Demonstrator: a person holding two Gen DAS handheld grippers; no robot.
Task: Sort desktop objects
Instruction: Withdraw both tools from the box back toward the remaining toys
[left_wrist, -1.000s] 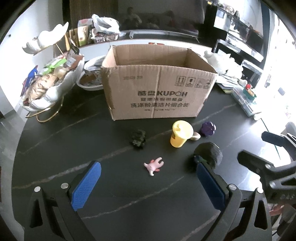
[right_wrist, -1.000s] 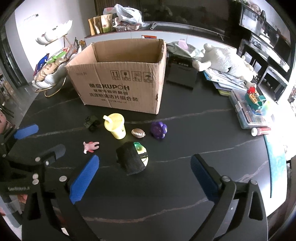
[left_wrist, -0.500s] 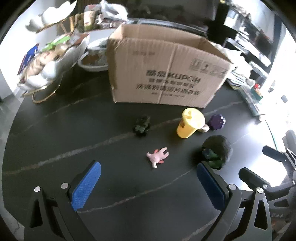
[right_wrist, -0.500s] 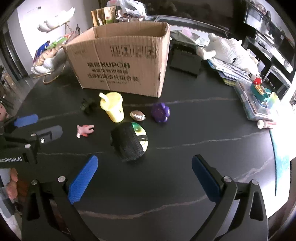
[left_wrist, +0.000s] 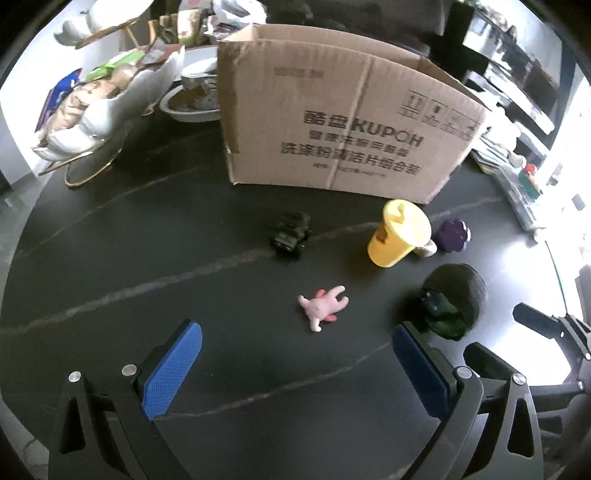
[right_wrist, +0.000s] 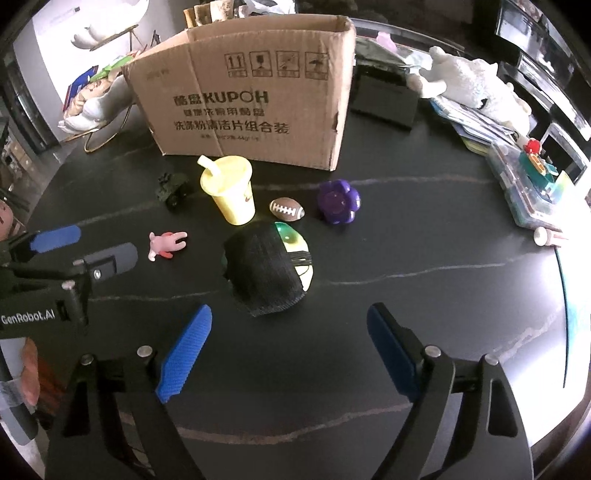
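**Both grippers have dropped toward the toys; nothing is picked up yet**

We start at the left. Our left gripper (left_wrist: 297, 365) hangs with its blue pads spread wide and nothing between them. Compared with a second ago it sits lower and closer to the dark table (left_wrist: 147, 240), so the toys loom larger in its view. The pink plush figure (left_wrist: 324, 306) lies on the table at about 12 o'clock from the gap between its pads, just ahead and not touched. The small green toy truck (left_wrist: 290, 236) stands further on along the same line, and the yellow cup (left_wrist: 397, 238) is at about 1 o'clock.

Moving right, the black-wrapped ball (right_wrist: 269, 271) with its green-yellow patch rests at about 12 o'clock from our right gripper (right_wrist: 290, 352), just ahead of its tips. That gripper has also come down, and its jaws have just been closing in somewhat; they stand apart, with nothing between them and no pad touching the ball. Beyond the ball, the toy football (right_wrist: 287, 209) lies at about 12 o'clock and the purple flower-shaped toy (right_wrist: 338, 201) at about 1 o'clock.

The cardboard box (right_wrist: 251, 96) stands open-topped behind all the toys. We judge it to be the sorting target, and that the sorting is at its start: every toy we can see lies on the table outside the box.
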